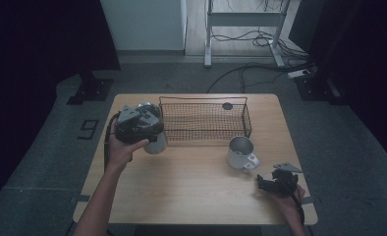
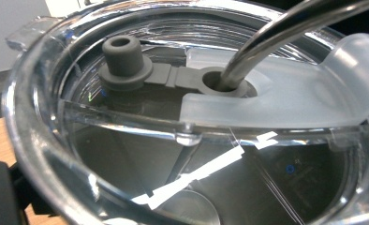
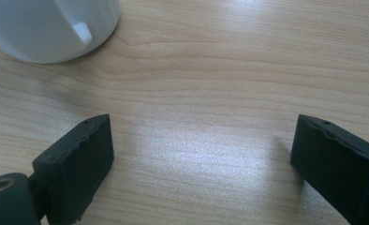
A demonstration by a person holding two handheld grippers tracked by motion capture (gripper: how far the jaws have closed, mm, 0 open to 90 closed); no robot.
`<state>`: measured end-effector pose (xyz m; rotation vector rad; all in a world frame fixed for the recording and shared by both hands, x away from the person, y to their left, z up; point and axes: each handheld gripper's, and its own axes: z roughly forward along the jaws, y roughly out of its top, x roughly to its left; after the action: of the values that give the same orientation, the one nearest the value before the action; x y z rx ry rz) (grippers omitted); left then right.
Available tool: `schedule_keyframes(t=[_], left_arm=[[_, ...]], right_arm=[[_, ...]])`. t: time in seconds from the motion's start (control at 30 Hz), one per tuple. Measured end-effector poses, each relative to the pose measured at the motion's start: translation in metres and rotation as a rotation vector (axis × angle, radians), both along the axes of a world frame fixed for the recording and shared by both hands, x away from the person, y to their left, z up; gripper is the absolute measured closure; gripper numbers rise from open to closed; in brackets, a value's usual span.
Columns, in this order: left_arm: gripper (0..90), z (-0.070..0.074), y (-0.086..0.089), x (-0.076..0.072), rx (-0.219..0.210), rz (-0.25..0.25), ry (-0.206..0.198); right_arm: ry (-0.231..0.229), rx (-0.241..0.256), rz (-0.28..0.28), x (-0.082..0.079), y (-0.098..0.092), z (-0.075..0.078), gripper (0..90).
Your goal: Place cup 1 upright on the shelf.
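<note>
Black jaws of the right gripper [image 1: 275, 181] stand wide apart, empty, low over the wooden table [image 1: 191, 196], likely waiting near the white mug [image 1: 240, 152]. Farther off, left gripper [image 1: 138, 123] sits atop a clear-lidded tumbler [image 2: 182, 140] beside the wire basket [image 1: 204, 120]; its grip cannot be told.

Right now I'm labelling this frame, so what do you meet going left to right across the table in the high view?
Left gripper held over a clear lidded cup → wire basket → white mug → right gripper, low near the table's front right corner.
</note>
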<state>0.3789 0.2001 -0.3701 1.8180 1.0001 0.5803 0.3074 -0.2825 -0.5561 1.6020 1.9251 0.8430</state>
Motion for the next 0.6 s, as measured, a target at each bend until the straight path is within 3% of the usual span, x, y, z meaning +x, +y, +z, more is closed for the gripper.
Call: schedule_keyframes(t=[0.6], left_arm=[[3.8, 0.0072, -0.0063, 0.0084, -0.009, 0.006, 0.000]], right_arm=[[0.001, 0.000, 0.002, 0.0000, -0.0001, 0.0001, 5.9]])
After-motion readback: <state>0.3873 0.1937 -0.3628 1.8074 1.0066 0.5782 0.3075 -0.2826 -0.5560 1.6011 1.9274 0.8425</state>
